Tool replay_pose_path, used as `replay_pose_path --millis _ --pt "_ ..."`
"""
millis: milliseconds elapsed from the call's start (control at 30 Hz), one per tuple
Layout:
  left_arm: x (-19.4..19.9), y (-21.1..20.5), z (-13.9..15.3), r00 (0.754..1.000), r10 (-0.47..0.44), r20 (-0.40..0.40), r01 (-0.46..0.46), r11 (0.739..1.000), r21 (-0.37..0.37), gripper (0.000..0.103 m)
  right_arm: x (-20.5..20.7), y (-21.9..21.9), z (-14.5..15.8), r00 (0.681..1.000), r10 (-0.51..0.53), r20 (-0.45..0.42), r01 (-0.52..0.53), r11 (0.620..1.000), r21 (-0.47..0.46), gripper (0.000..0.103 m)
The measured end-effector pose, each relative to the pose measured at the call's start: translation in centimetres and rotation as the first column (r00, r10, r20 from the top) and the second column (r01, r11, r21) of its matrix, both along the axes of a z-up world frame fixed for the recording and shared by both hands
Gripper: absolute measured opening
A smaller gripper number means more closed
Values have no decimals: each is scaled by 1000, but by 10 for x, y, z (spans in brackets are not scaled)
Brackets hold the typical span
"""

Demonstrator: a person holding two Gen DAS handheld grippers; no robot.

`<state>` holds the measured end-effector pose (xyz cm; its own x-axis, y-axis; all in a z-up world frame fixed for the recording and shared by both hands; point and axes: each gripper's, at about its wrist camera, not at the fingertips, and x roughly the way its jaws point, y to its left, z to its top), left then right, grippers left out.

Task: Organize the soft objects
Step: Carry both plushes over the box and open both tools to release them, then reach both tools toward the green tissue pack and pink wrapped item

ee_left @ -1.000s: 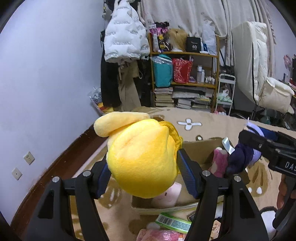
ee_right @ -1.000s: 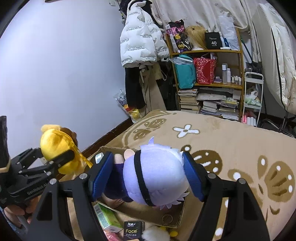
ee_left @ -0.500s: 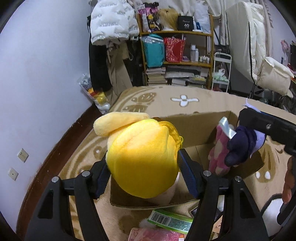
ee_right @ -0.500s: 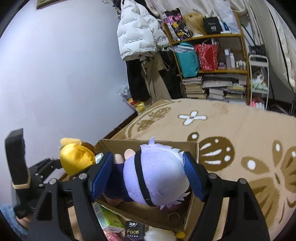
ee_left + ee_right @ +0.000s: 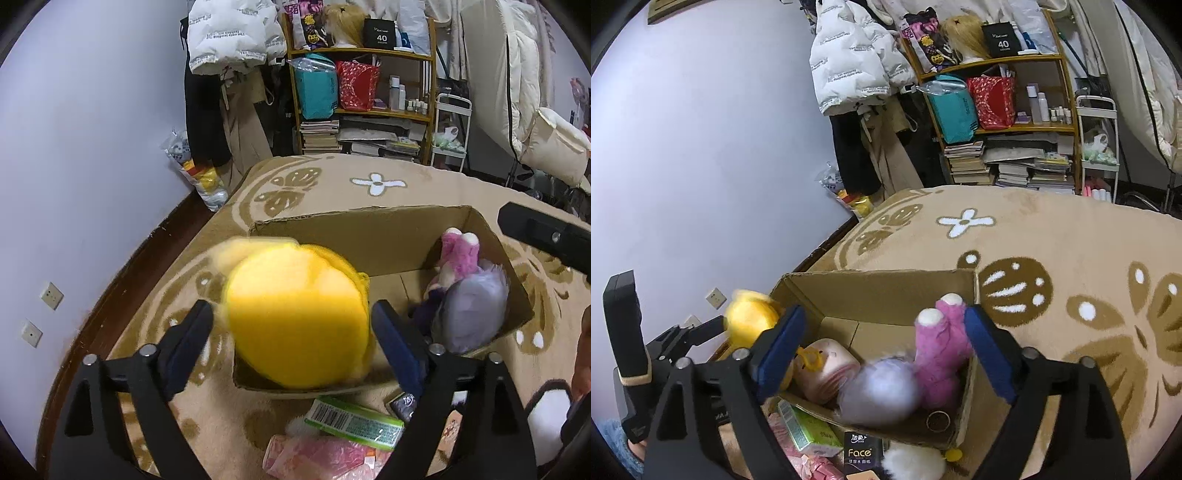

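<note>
My left gripper [image 5: 291,332] is open, its blue pads apart on both sides of the blurred yellow plush [image 5: 295,317], which hangs over the near left corner of the cardboard box [image 5: 369,229]. My right gripper [image 5: 882,343] is open over the box [image 5: 882,291]. The lilac plush [image 5: 879,391] lies blurred inside the box below the right gripper, beside a pink plush [image 5: 942,347] and a peach plush [image 5: 827,369]. The lilac plush [image 5: 469,310] and pink plush [image 5: 458,254] also show in the left wrist view. The yellow plush [image 5: 750,317] shows at the box's left.
The box sits on a tan patterned rug [image 5: 1052,240]. In front of it lie a green tissue pack [image 5: 351,424], pink packets [image 5: 317,458], a black "Face" pack [image 5: 860,454] and a white fluffy toy [image 5: 912,461]. A cluttered shelf [image 5: 369,92] and hanging coats [image 5: 229,74] stand behind.
Both grippers tipped down over the box and opened. The lilac plush dropped from the right gripper into the box; the yellow plush has come loose between the left pads and is blurred.
</note>
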<state>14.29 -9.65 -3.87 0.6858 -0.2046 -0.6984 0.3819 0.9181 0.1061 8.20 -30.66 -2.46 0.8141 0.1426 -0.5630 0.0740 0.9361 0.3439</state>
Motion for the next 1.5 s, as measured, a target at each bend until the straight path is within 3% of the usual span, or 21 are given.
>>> replay_pose_path --millis 133,400,700,1167,1500 --pt "-12 2 5 1000 6 26 -7 1000 22 99 -11 1 6 1000 -14 3 14 1000 14 103" --pt "-33 15 18 998 23 57 -23 1000 11 101 -37 13 18 1000 -23 7 23 1000 -17 103" --pt "-61 32 27 999 42 29 -43 999 19 101 -66 21 20 999 -34 -20 34 999 2 103" --pt "-95 52 24 997 68 -27 -68 998 -16 101 -83 34 -5 992 -53 -112 55 998 20 103" --pt "-92 44 7 997 66 -45 -67 998 -17 101 -72 28 -33 977 -80 -199 87 996 29 103"
